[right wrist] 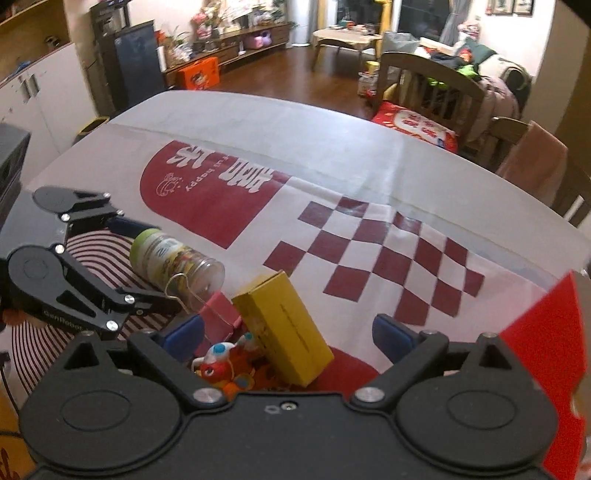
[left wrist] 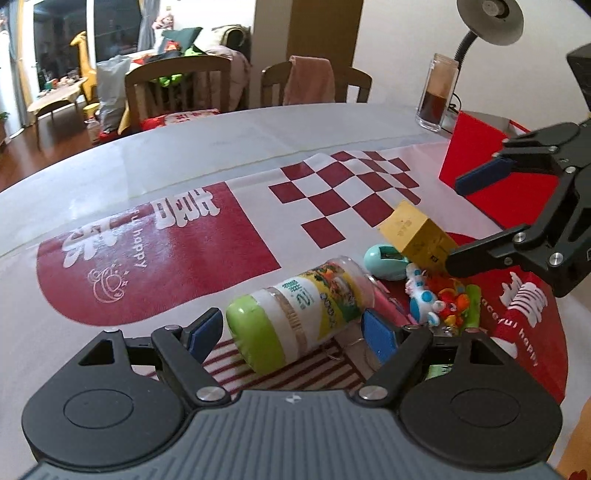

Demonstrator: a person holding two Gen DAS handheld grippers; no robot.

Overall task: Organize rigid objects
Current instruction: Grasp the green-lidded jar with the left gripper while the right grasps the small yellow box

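A clear jar with a green lid (left wrist: 299, 314) lies on its side on the table between the fingers of my left gripper (left wrist: 293, 332), which is open around it; it also shows in the right wrist view (right wrist: 173, 258). A yellow box (left wrist: 415, 234) leans on a heap of small toys (left wrist: 439, 299) beside a teal egg-shaped toy (left wrist: 384, 260). In the right wrist view the yellow box (right wrist: 288, 328) stands tilted between the fingers of my right gripper (right wrist: 291, 334), which is open. A pink box (right wrist: 218, 317) lies by the jar.
A red box (left wrist: 476, 155) stands at the right, also in the right wrist view (right wrist: 546, 332). A glass jar of dark liquid (left wrist: 437, 92) and a desk lamp (left wrist: 487, 22) stand at the far right. Chairs (left wrist: 177, 88) line the table's far edge.
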